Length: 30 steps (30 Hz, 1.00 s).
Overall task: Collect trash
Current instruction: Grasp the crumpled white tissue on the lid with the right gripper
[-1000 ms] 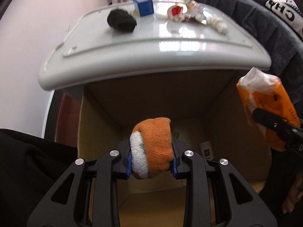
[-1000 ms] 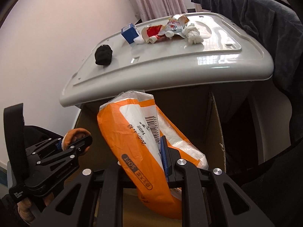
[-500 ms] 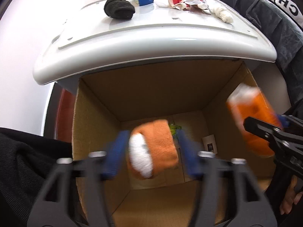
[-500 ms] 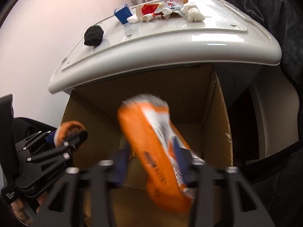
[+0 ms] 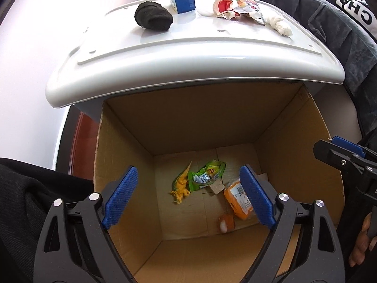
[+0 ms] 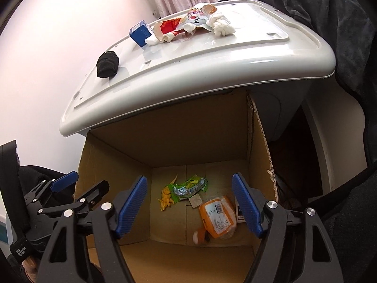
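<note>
Both grippers hang over an open cardboard box [image 5: 122,165]. My left gripper [image 5: 188,195] has its jaws opening, and nothing is between them. The right gripper [image 6: 189,204] is opening too, with an empty gap. On the box floor lie an orange packet [image 5: 235,200] [image 6: 218,217] and, beside it, an orange-and-white sock ball [image 5: 226,222] [image 6: 200,234]. A green wrapper [image 5: 207,175] and a yellow toy dinosaur [image 5: 180,186] lie further back. The left gripper [image 6: 82,186] shows at the lower left of the right wrist view.
A white plastic top [image 5: 188,54] overhangs the box's far side. On it lie a black sock ball [image 5: 153,16], a blue carton [image 5: 182,0], a torn red-and-white wrapper [image 5: 235,7] and a white wad [image 5: 280,24]. Dark clothing hangs at the right.
Both grippers went from shut to open. The sock ball left the left gripper and the orange packet left the right one; both now lie on the box floor.
</note>
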### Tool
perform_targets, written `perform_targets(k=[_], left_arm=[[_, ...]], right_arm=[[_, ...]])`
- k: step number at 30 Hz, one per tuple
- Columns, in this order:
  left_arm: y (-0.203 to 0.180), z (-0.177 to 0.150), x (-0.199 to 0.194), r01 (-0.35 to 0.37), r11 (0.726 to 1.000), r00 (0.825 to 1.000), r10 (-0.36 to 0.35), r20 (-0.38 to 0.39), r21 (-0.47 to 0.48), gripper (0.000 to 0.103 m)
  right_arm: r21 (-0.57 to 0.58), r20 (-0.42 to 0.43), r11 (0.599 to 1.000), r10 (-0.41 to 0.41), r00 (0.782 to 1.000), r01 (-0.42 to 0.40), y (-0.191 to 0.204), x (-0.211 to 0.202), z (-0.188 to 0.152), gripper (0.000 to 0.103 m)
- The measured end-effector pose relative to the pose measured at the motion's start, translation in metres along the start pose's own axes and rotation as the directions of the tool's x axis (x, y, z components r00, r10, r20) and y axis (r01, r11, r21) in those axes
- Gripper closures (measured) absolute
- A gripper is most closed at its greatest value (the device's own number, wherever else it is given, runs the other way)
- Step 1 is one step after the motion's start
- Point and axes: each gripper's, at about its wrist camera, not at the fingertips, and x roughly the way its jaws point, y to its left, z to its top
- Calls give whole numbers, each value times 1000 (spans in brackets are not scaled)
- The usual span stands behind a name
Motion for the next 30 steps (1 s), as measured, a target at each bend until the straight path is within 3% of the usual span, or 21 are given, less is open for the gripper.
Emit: perform_targets(k=[8,12,19,30], left_arm=[[4,4,-3,48,998,999,-48,16,-32,17],[8,10,-8,76,996,996,-73,42,-52,17],[10,11,-8,83,995,995,-79,61,-61,17],[6,4,-8,81,996,994,-79,71,-29,17]], right_arm=[[36,36,999,22,999,-24,-4,-7,21,23],[30,109,1000,2,994,-5,-11,-14,63,22],[-61,195,990,-115,974,129,-20,10,157,23],[-107,250,974,-167,954,198,-26,50,218,25]])
